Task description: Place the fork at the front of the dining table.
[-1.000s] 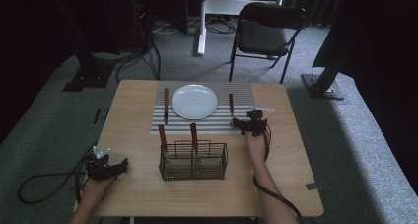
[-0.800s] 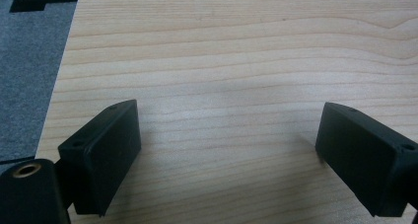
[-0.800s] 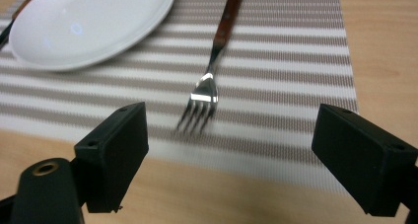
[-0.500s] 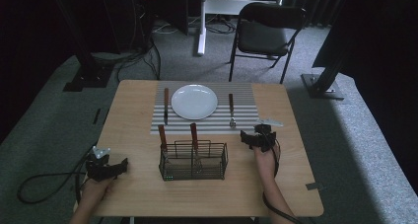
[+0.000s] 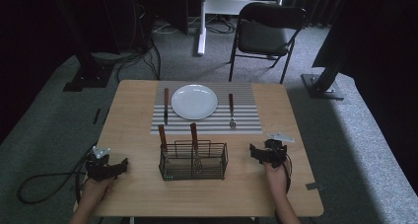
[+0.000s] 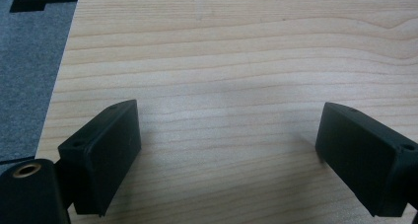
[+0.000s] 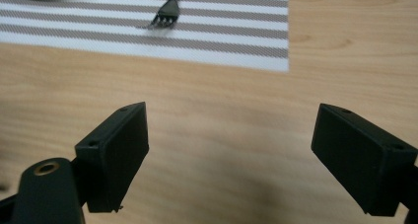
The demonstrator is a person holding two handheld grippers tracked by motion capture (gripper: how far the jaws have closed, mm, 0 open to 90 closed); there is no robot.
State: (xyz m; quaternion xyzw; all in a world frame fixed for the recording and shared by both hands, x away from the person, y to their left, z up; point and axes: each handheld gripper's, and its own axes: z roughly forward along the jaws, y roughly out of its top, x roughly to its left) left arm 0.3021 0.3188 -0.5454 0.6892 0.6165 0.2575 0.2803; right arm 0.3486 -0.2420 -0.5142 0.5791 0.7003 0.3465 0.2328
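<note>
Near front table edge (image 5: 207, 211): right tool (image 7: 231, 160) spread wide, fork (image 7: 166, 11) well ahead.

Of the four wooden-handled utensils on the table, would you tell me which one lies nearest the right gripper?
The fork on the striped placemat, right of the plate. The knife lies left of the plate; the other two stand in the wire basket.

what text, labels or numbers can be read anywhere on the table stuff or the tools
None: no readable text stands on the plate, the striped placemat, the fork, the wire basket, the left tool or the right tool.
</note>
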